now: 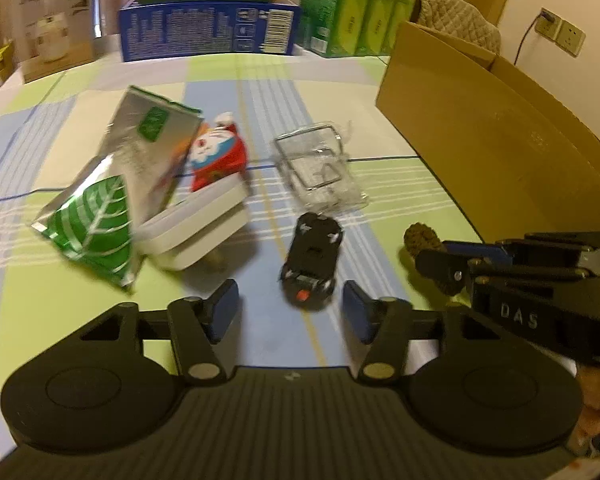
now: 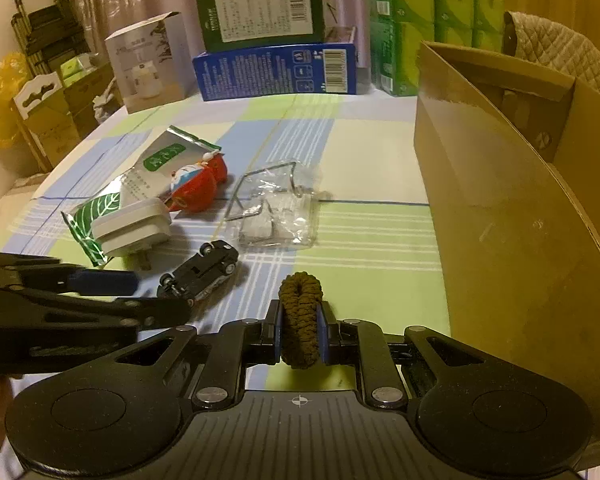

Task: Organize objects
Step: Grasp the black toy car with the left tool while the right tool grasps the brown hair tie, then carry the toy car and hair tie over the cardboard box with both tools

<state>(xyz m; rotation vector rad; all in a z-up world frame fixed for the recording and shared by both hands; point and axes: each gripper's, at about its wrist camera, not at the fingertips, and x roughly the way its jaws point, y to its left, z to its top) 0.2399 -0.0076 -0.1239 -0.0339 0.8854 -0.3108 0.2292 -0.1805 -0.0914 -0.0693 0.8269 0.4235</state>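
Note:
My right gripper point(image 2: 299, 330) is shut on a brown knitted hair tie point(image 2: 300, 320), held just above the checked tablecloth. From the left wrist view the same hair tie point(image 1: 422, 240) shows at the right, with the right gripper's fingers around it. My left gripper point(image 1: 290, 310) is open, its blue pads either side of a black toy car point(image 1: 312, 262). The car point(image 2: 200, 268) lies on its side. Behind it are a clear plastic packet point(image 1: 320, 168), a red cartoon toy point(image 1: 218, 158), a white plug adapter point(image 1: 198, 228) and silver-green foil pouches point(image 1: 100, 208).
An open cardboard box point(image 2: 500, 184) stands on the right side of the table. Blue and green boxes point(image 2: 276, 68) and green tissue packs point(image 2: 420, 20) line the far edge. A white carton point(image 2: 148, 60) sits at the back left.

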